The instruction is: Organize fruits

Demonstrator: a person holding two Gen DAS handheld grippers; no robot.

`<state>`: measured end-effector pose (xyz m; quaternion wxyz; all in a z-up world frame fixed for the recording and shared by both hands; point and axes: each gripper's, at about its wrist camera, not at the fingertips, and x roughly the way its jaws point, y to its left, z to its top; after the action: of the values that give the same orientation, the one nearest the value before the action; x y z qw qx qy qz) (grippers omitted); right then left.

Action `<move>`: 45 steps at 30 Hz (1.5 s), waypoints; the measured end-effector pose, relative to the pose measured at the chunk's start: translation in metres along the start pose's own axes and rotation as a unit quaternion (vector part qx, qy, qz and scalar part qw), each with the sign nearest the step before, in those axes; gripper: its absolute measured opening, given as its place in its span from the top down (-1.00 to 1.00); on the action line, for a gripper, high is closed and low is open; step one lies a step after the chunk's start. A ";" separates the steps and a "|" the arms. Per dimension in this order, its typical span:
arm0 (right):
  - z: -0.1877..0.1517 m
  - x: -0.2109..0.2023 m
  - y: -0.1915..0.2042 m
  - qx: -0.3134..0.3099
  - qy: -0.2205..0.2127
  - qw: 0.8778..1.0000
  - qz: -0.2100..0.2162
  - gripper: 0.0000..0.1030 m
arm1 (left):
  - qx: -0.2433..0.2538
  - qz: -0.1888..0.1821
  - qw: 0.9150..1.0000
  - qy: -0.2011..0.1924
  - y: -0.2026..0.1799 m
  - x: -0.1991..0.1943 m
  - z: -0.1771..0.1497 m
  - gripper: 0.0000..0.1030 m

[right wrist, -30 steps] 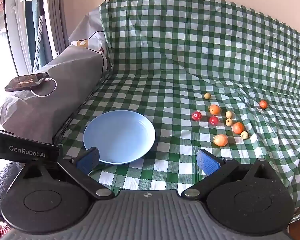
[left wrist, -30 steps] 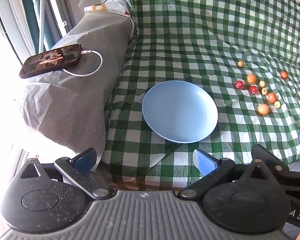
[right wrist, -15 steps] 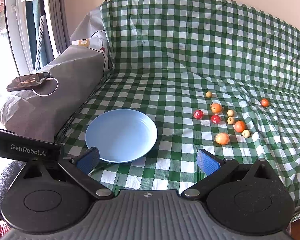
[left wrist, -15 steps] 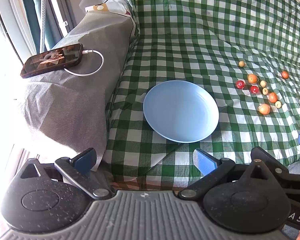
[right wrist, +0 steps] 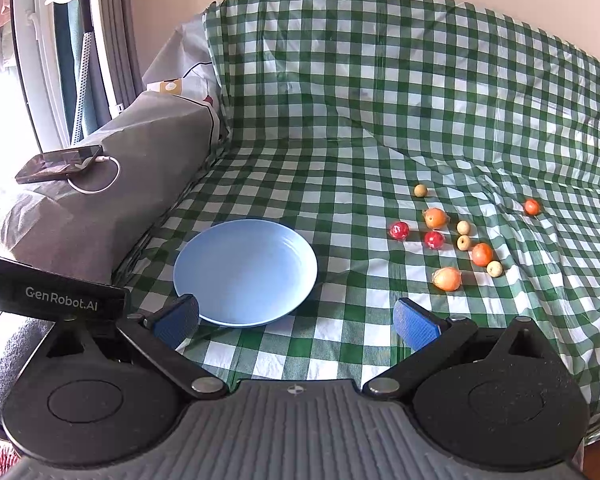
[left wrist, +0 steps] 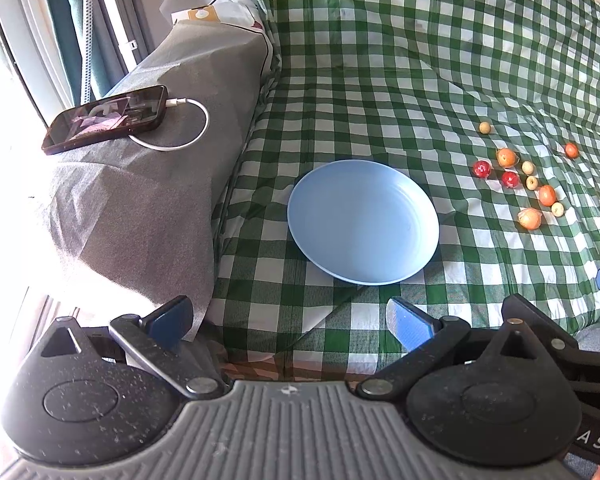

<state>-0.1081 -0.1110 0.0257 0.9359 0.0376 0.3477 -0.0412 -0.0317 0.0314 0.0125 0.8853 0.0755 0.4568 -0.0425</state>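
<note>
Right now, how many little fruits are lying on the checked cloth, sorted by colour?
Red: 2
Orange: 4
Pale yellow: 4
Total: 10 fruits, all on the checked cloth and none on the blue plate.

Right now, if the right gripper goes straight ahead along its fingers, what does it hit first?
Probably the checked cloth. The right gripper is open and empty, aimed between the blue plate, just left of the line, and the fruits to the right. Depth is unclear.
</note>
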 end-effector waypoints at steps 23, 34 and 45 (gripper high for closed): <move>-0.010 0.014 -0.073 0.102 -0.071 0.988 -0.096 -0.99 | 0.031 -0.027 0.999 0.003 -0.037 0.016 0.021 -0.99; -0.009 0.112 -0.207 0.150 -0.052 0.979 -0.131 -0.99 | 0.099 -0.088 0.991 0.017 -0.149 0.098 0.086 -0.99; 0.021 0.251 -0.283 0.087 0.012 0.987 -0.131 -0.84 | 0.156 -0.122 0.977 0.076 -0.247 0.250 0.156 -0.99</move>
<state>0.0655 -0.4076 -0.1338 0.9114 0.0735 0.3558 -0.1933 0.2022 -0.2406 -0.1253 0.8133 0.1590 0.5168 -0.2149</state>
